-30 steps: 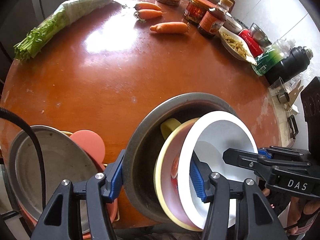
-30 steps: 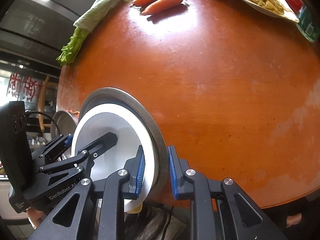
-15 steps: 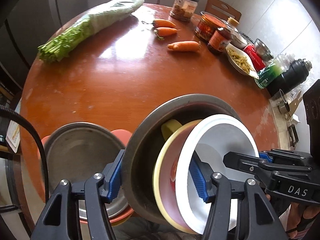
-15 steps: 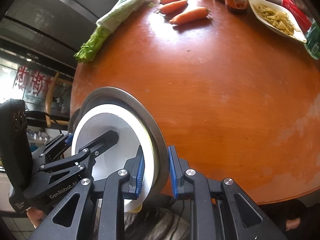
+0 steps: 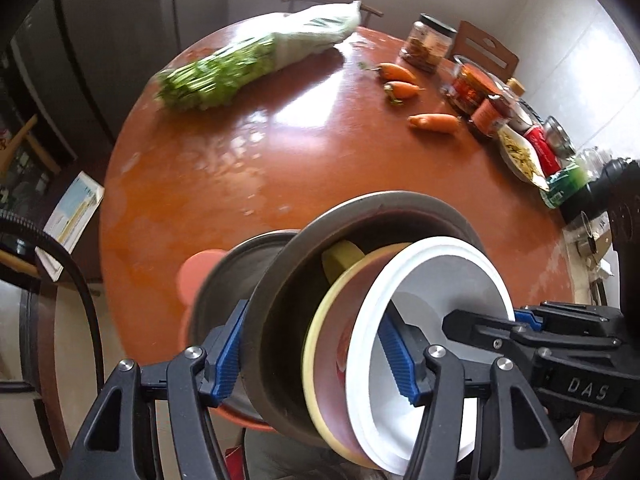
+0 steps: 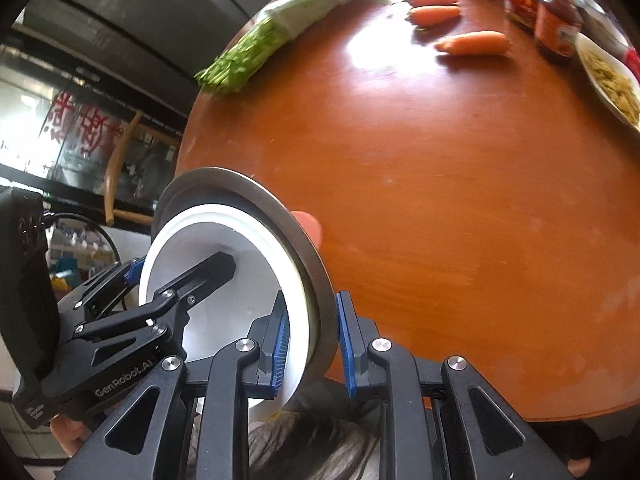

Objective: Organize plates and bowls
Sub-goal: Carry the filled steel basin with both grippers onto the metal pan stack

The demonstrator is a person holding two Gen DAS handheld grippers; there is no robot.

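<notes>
Glossy round wooden table; both grippers' fingers clamp nested steel basin, white bowl. Left view alone shows yellow-rimmed plate.

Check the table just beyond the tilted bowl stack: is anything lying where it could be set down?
Nothing visible: the table ahead of the bowl stack is bare up to the carrots and greens. Only a steel plate on pink plates lies at the near edge, left of the stack.

The left gripper and the right gripper are black, with silver screws and blue ribbed fingers. White letters read "DAS" and "GenRobot.AI".
</notes>
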